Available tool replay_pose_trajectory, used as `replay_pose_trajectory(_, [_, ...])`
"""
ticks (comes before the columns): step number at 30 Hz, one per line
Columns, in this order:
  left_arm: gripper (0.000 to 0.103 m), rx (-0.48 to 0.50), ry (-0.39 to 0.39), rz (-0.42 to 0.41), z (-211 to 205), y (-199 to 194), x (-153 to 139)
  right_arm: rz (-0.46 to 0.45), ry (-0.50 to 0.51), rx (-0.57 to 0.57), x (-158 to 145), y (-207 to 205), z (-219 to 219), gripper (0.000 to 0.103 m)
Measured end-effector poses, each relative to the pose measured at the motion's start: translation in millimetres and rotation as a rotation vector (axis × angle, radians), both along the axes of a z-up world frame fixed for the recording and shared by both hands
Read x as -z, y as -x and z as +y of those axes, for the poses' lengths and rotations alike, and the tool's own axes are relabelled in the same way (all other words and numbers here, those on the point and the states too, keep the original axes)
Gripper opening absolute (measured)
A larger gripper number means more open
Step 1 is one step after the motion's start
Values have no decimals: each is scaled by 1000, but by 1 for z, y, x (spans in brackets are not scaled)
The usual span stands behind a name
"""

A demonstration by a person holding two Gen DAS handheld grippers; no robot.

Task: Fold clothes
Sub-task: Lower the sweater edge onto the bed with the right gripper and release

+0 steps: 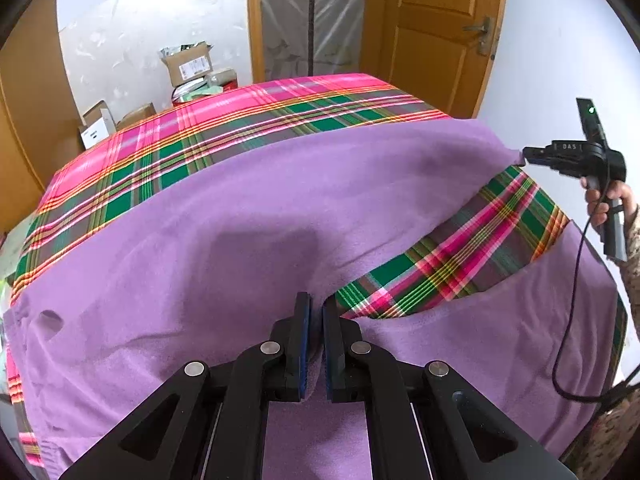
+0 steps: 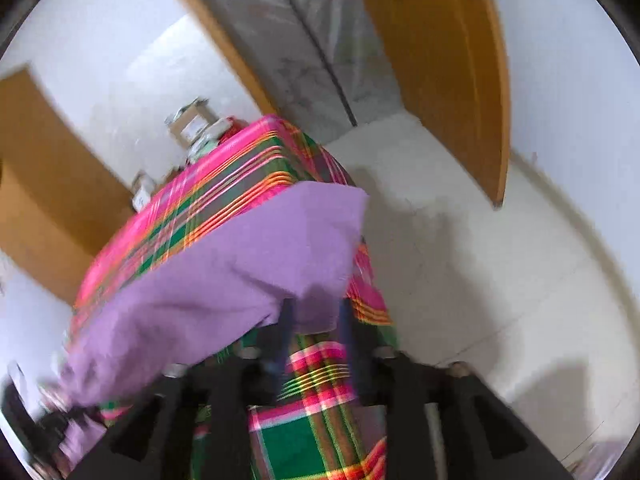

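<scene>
The plaid tablecloth (image 1: 248, 120) fills both views. On it lies the purple garment (image 1: 240, 220), smooth, folded across the frame's centre. Only the left view shows the hand (image 1: 604, 204) at right. The left gripper (image 1: 316, 344) is clenched on purple fabric; the right gripper (image 2: 316, 320) stands released, the garment's corner between its fingers.

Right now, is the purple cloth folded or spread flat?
Partly folded: the purple cloth has one layer drawn over another, leaving plaid tablecloth visible between them.

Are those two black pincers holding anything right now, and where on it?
The left gripper pinches the purple cloth at its near edge. The right gripper stands open around a corner, gripping nothing.
</scene>
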State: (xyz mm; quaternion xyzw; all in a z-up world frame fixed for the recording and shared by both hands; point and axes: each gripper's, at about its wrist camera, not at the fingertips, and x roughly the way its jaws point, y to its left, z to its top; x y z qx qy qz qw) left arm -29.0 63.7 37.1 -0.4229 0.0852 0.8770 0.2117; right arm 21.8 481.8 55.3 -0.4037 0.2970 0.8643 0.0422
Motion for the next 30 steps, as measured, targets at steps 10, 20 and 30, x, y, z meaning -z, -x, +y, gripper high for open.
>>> replay_pose_trajectory(10, [6,-8,-3,-8,1,4,3,-25,368,107,45,18,34,37])
replay_pose_trajectory(20, [6,-29,-26,-5,3,11,5,78,202,149,10,12,28,6])
replay_pose_trajectory(30, [6,-48,-56,-16,1,18,7,-57,-40,143,24,31,6,7])
